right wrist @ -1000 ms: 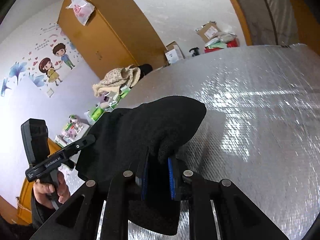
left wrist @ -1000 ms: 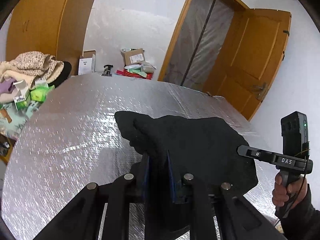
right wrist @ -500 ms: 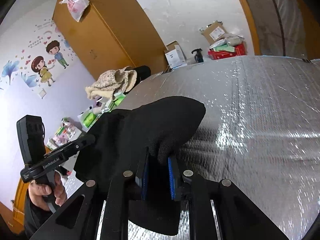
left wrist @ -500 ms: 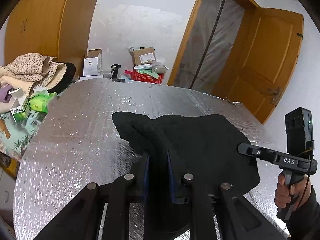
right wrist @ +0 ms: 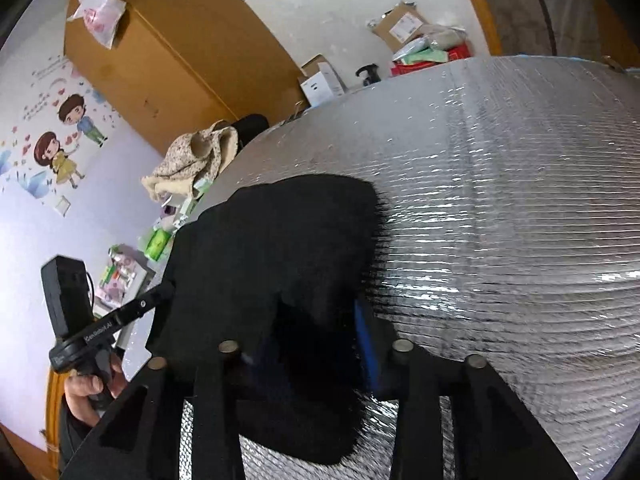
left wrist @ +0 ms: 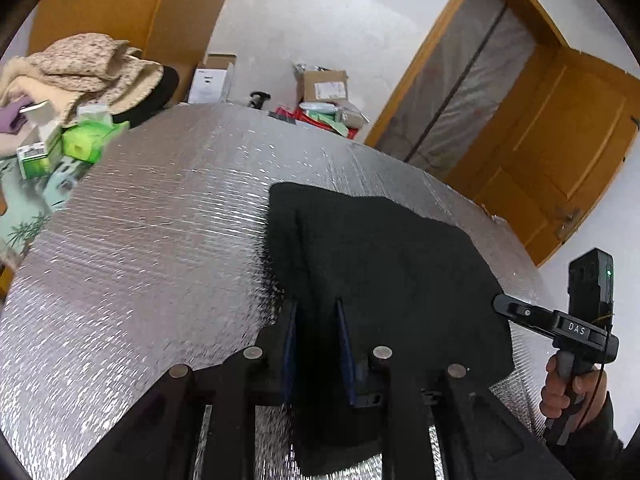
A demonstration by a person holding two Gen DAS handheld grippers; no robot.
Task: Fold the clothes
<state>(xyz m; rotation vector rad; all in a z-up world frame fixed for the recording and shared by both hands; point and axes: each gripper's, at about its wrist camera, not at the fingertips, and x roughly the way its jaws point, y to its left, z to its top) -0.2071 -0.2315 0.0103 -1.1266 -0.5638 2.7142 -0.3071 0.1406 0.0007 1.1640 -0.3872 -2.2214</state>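
Left tongs point(left wrist: 314, 344): jaws being opened, wider than before, black garment point(left wrist: 384, 264) between them.
Right tongs point(right wrist: 316, 344): jaws being opened, spread much wider.
Garment: lowered, now spread flatter on the bench point(left wrist: 152, 248).

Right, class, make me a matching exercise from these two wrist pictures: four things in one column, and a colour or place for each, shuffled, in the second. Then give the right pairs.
Things:
1. garment
2. table cover
3. door
4. cartoon sticker

Descriptions:
A. orange-brown wood, standing open
B. black, lying on the table between both grippers
C. on the pale wall beside the wardrobe
D. shiny silver foil

Pairs: 1-B, 2-D, 3-A, 4-C
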